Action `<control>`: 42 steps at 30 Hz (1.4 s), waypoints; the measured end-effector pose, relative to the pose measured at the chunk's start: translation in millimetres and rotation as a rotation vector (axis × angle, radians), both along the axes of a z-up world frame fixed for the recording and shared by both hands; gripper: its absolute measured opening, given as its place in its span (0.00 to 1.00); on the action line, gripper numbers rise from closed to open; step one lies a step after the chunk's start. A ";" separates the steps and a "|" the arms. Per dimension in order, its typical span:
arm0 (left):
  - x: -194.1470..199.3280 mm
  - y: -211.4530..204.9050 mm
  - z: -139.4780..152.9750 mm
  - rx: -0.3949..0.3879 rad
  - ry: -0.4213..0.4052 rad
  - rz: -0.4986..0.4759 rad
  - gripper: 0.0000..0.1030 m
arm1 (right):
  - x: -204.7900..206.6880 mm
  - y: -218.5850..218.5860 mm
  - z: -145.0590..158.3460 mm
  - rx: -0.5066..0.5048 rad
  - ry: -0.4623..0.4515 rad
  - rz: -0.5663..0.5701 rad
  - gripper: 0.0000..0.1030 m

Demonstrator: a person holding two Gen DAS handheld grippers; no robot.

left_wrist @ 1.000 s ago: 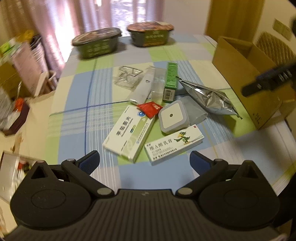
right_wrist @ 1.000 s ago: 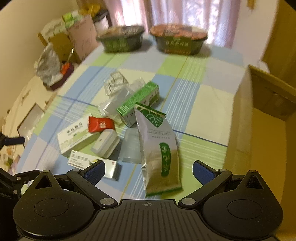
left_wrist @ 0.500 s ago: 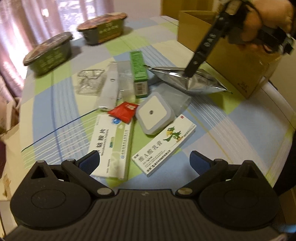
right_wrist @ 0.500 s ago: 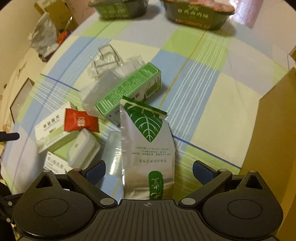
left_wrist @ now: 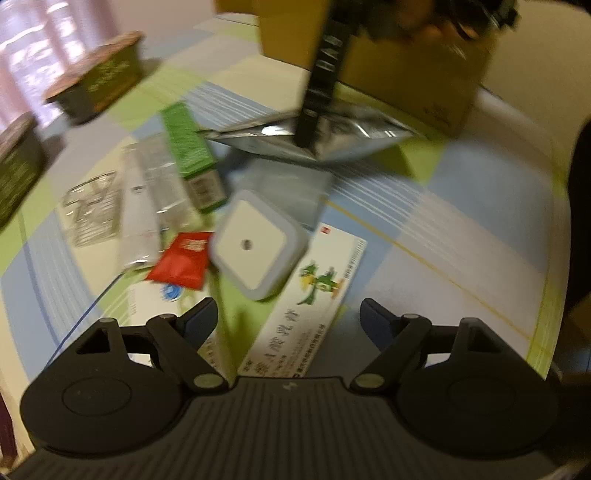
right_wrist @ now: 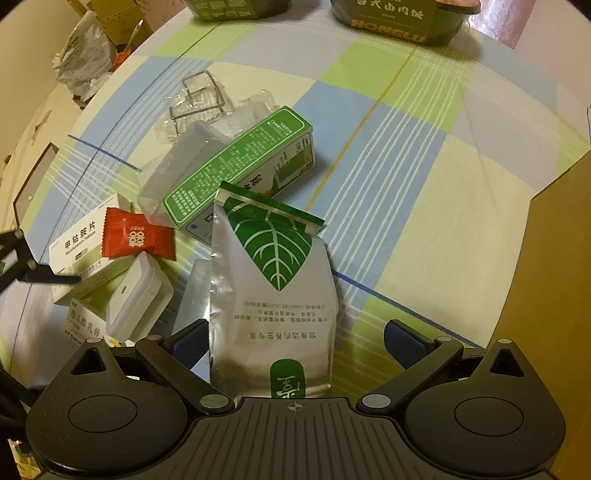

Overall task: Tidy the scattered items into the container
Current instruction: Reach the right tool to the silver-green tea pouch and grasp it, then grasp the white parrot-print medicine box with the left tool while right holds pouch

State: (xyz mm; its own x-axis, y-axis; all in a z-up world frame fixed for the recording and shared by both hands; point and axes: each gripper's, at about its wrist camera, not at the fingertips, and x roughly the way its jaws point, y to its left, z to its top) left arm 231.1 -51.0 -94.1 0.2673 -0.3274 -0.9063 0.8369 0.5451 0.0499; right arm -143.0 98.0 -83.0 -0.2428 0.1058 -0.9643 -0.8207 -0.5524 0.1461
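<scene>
Scattered items lie on a checked tablecloth. My right gripper [right_wrist: 295, 339] is open and straddles a silver pouch [right_wrist: 273, 288] with a green leaf print; its left finger sits close to the pouch's edge. In the blurred left wrist view that pouch [left_wrist: 332, 144] lies in front of the cardboard box [left_wrist: 406, 66], with a black finger of the right gripper standing on it. My left gripper [left_wrist: 288, 317] is open, low over a white medicine box [left_wrist: 303, 314] with a green dragon. A white square device [left_wrist: 255, 245], a red packet [left_wrist: 183, 260] and a green box [left_wrist: 188, 147] lie just beyond.
Another white medicine box [right_wrist: 81, 240] lies under the red packet [right_wrist: 135, 238]. Clear plastic packaging [right_wrist: 199, 99] sits behind the green box [right_wrist: 240, 166]. Two food bowls [right_wrist: 399, 14] stand at the far edge. The cardboard box wall [right_wrist: 554, 277] rises at the right.
Both grippers have come forward and down, staying open. The right one now has the silver pouch between its fingers; the left one has closed in on the dragon box.
</scene>
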 end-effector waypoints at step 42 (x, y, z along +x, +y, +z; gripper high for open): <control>4.7 -21.2 -23.7 0.067 0.206 0.109 0.41 | 34.3 -130.8 -3.3 0.006 0.003 -0.130 0.59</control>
State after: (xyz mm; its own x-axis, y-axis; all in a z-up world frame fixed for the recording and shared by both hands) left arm 235.8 -72.2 -117.8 0.1050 -0.2438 -0.9641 0.7695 0.6340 -0.0766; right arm -108.7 -32.7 -86.4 -0.2297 0.1422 -0.9628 -0.8849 -0.4423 0.1458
